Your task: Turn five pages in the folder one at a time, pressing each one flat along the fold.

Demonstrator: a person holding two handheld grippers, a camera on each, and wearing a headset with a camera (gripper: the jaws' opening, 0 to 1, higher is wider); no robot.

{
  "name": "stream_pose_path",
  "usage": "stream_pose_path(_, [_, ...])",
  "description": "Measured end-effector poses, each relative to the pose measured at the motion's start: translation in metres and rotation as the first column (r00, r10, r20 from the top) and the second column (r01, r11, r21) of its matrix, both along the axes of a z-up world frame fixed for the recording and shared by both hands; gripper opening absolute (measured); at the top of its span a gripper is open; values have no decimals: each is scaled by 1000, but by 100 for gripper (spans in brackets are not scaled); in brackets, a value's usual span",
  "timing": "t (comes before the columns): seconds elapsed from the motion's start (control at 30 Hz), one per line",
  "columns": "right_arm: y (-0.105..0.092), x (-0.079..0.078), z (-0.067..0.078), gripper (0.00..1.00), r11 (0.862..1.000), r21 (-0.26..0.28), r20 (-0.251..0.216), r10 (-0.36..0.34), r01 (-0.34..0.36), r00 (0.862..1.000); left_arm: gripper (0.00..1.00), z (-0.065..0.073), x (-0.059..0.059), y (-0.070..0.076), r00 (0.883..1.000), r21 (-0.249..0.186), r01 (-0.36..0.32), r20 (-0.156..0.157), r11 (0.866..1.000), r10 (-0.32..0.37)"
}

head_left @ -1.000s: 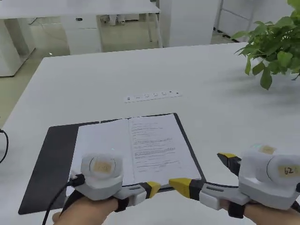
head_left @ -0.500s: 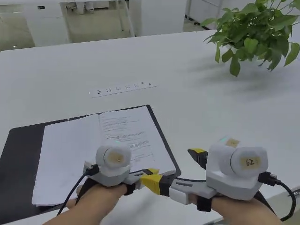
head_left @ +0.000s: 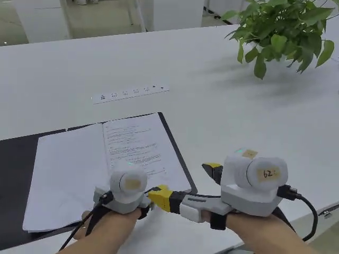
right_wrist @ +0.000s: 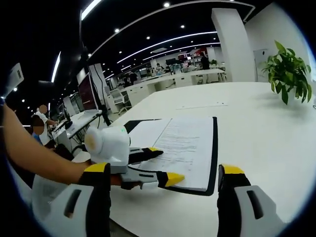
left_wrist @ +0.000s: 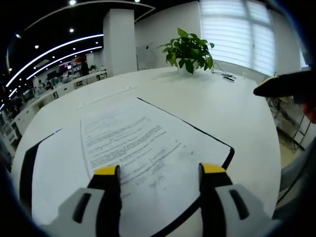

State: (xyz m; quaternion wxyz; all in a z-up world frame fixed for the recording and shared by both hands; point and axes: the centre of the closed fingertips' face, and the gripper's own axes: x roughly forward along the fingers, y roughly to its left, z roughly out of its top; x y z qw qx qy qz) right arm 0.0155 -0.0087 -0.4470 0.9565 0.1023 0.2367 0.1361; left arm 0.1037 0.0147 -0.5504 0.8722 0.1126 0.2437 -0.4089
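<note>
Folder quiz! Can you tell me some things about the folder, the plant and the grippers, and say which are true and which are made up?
1. The folder lies open on the table. True.
2. The plant stands on the folder. False: it stands on the table, well apart from the folder.
3. The left gripper is open. True.
4. The right gripper is pinching a page. False: it is open and holds nothing.

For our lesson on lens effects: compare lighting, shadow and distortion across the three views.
Head view: soft, even light, a faint shadow beneath the plant on the table, edges straight. Left gripper view: fisheye bows the folder; the window glares white. Right gripper view: light strips curve across a dark ceiling.
</note>
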Motion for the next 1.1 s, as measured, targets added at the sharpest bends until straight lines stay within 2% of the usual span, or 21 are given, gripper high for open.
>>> stream_pose_path(0.13, [0, 1, -7, 89, 1000, 7, -18, 2, -2, 1000, 62, 1, -1, 0, 1000, -29, 2, 15, 1000, -2])
stream_pose_path(0.37, [-1, 3, -17, 89, 1000, 25, -46, 0, 2, 999, 59, 1, 0, -1, 1000, -50, -2, 21, 999, 3])
stream_pose_path(0.47, [-3, 3, -20, 89, 1000, 28, -55, -3, 5, 998, 51, 1, 2, 1, 1000, -62, -21, 21, 998, 23])
stream_pose_path(0.7, [-4, 5, -24, 88, 999, 31, -70, -2, 5, 998, 47, 1, 1, 0, 999, -70, -26, 22, 997, 28])
stream_pose_path(0.77, [-3, 6, -24, 88, 999, 35, -70, 0, 2, 998, 44, 2, 3, 1, 999, -77, -41, 18, 996, 42])
stream_pose_path(0.83, [-4, 6, -26, 88, 999, 33, -73, 1, 1, 997, 34, 2, 4, 2, 999, -80, -46, 19, 996, 48])
stream_pose_path(0.93, [-5, 9, -30, 88, 999, 33, -84, 4, -1, 996, 32, 2, 4, 2, 999, -76, -49, 19, 996, 50])
stream_pose_path(1.0, [-5, 11, -31, 87, 999, 36, -91, 4, -1, 996, 21, 2, 7, 4, 997, -84, -72, 14, 994, 73])
stream_pose_path(1.1, [-5, 14, -34, 87, 999, 49, -99, 2, 3, 995, 18, 2, 9, 6, 997, -80, -77, 16, 994, 79])
